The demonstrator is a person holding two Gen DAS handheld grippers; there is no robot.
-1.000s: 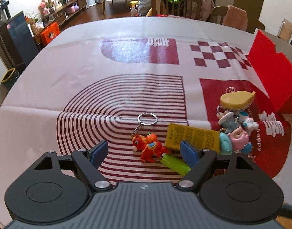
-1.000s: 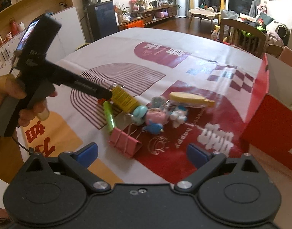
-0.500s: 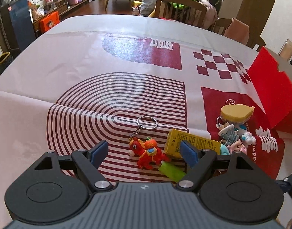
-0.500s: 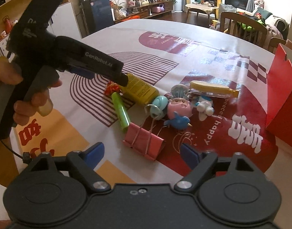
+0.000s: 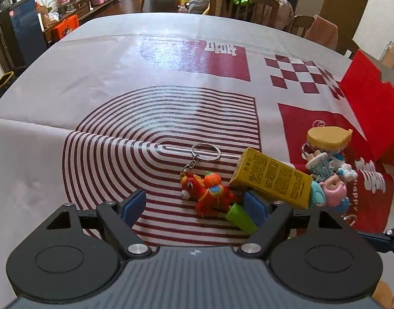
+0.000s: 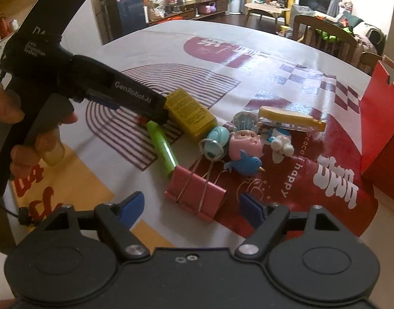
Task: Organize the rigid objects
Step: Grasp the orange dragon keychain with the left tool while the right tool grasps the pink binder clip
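**Two grippers over the clutter: clip ahead of right, horse ahead of left**

Pink binder clip [image 6: 195,195] lies flat on the tablecloth [image 5: 99,77], at the near edge of the pile, with its wire handles folded back toward the toys. It sits directly ahead of the right gripper [image 6: 191,209], between the lines of the two blue pads but beyond their tips; pads not touching it. The clip's long edge runs roughly across the jaw gap, slightly skewed. Right jaws are closing, nothing pressed between them yet.

Red horse keychain [image 5: 207,190] lies ahead of the left gripper [image 5: 194,204], body nearer the right-hand pad, chain and ring [image 5: 206,152] trailing away from the camera. Left jaws stand wide, nothing held. Green tube [image 5: 240,217] lies just beside that right-hand pad; contact cannot be told. In the right wrist view the tube's long axis runs from the left gripper's tip toward the clip, its near end touching or just short of the clip.

Yellow box [image 5: 272,177] rests tilted beside the horse. Beyond it: teal round toy [image 6: 217,139], pink pig figure [image 6: 245,143], blue bird [image 6: 245,164], white figure [image 6: 280,145], yellow stapler-like item [image 6: 289,121]. Red box [image 6: 382,134] stands open at the far right, well apart from the pile; probably the destination.

Judgement: right hand is nearer the clip, left nearer the horse. For the clip, the gripper must advance so the pads straddle its body; the skew and the tube alongside could cause a snag.
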